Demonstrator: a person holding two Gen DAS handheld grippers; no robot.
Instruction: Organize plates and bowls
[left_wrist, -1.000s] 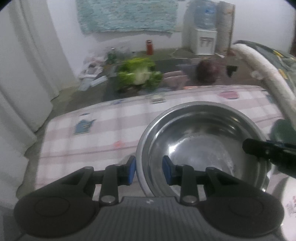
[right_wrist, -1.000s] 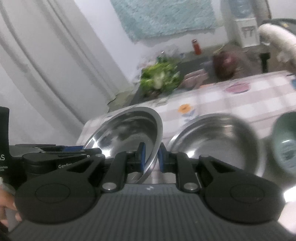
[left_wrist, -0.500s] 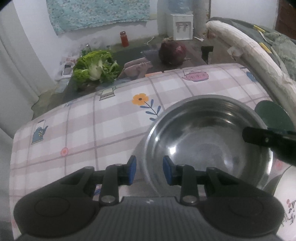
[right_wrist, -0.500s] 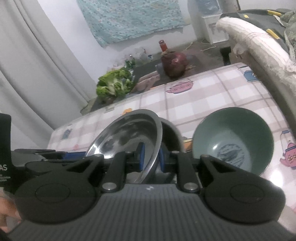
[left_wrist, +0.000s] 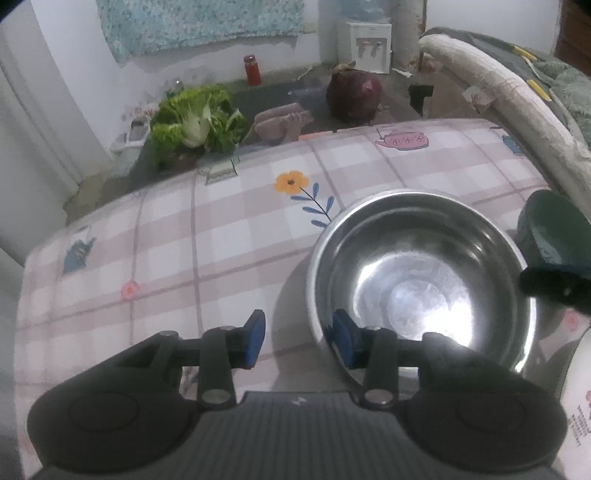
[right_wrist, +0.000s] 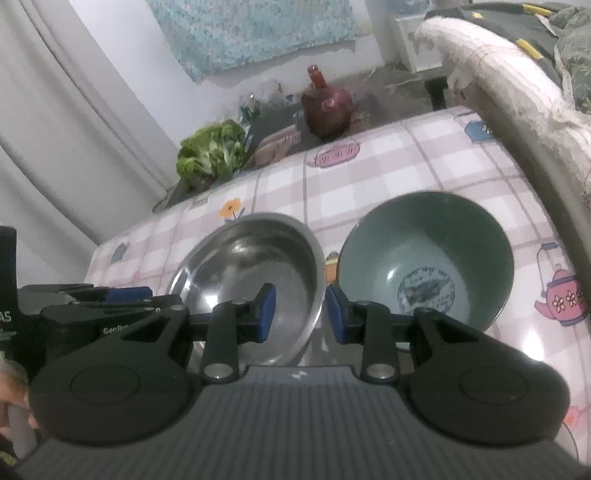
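We see both tongs, left (left_wrist: 295, 341) and right (right_wrist: 300, 313), just opening, straddling round steel bowl (left_wrist: 421, 280) rim, pads clear; green ceramic bowl (right_wrist: 428, 258) right of it.

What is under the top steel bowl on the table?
A second steel bowl; the top steel bowl sits nested in it. Only the lower bowl's rim shows around the far edge. Its inside and the tablecloth beneath are covered.

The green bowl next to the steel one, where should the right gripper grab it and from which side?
Probably the green bowl by its near rim, from above and from the camera's side, one finger inside and one outside. It sits upright and open, the wall is thin, and the steel bowl crowds its left edge. The right gripper, jaws just opened, holds nothing.
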